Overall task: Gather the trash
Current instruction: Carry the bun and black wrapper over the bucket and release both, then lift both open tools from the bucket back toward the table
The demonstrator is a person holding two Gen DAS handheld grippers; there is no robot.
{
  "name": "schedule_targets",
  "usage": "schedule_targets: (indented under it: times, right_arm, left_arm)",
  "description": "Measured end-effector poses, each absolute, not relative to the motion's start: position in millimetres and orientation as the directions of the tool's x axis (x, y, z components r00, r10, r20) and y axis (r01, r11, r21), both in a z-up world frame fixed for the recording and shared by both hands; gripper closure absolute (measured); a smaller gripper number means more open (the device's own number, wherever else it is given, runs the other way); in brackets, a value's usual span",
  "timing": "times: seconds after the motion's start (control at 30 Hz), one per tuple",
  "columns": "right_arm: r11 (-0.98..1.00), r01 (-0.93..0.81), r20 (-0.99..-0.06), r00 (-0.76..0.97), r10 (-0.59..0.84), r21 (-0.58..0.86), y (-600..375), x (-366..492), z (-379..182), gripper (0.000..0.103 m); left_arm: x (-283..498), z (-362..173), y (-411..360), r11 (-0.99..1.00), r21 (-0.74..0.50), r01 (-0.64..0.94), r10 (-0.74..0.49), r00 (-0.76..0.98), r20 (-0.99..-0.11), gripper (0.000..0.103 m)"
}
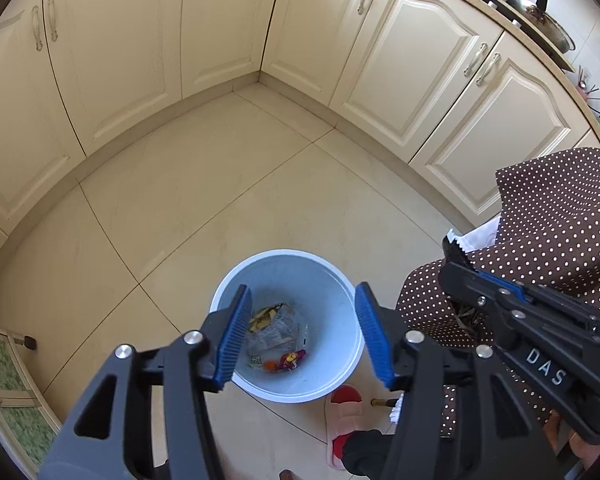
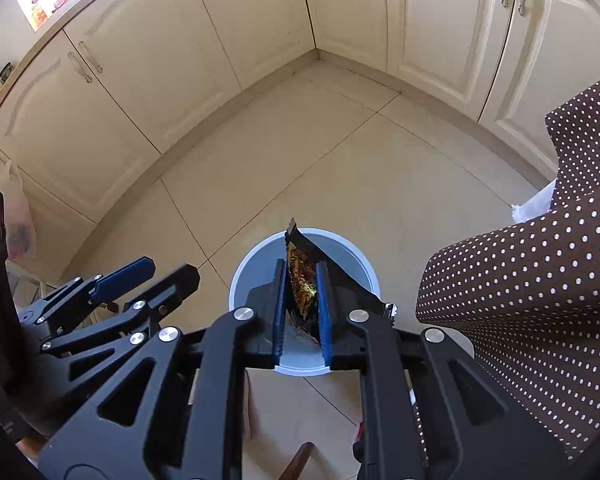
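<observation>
A pale blue trash bin stands on the tiled floor and holds several wrappers. My left gripper is open and empty, right above the bin. My right gripper is shut on a dark snack wrapper and holds it over the same bin. The right gripper also shows at the right of the left wrist view. The left gripper shows at the left of the right wrist view.
Cream cabinets wrap round the floor corner. A brown polka-dot cloth hangs at the right. A red and white slipper lies by the bin. A green mat lies at the lower left.
</observation>
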State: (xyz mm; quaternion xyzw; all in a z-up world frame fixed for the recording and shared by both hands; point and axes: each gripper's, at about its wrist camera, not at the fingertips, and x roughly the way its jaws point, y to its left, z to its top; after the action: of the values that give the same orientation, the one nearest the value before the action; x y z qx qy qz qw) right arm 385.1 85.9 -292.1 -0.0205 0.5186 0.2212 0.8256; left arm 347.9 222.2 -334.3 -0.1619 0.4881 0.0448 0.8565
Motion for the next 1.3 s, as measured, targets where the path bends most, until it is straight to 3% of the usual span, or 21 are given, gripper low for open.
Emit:
schedule_targets:
  times: [0.83, 1.13, 1.3]
  right_arm:
    - [0.882, -0.412, -0.825, 0.399, 0.400, 0.228, 111, 388, -280, 0.086]
    - [0.891, -0.402, -0.798, 0.457, 0.393, 0.209, 85, 371, -244, 0.086]
    - [0.908, -0.383, -0.742, 0.557, 0.372, 0.167, 50, 341, -194, 0.086]
  left_arm:
    - [338, -328, 246, 0.936, -0.222, -0.272, -0.048, 0.528, -0.848, 0.050]
    - [323, -286, 227, 0.951, -0.208, -0.230, -0.035, 0.587, -0.809, 0.050]
    - [308, -243, 194, 0.966, -0.191, -0.171, -0.040, 0.636, -0.770, 0.050]
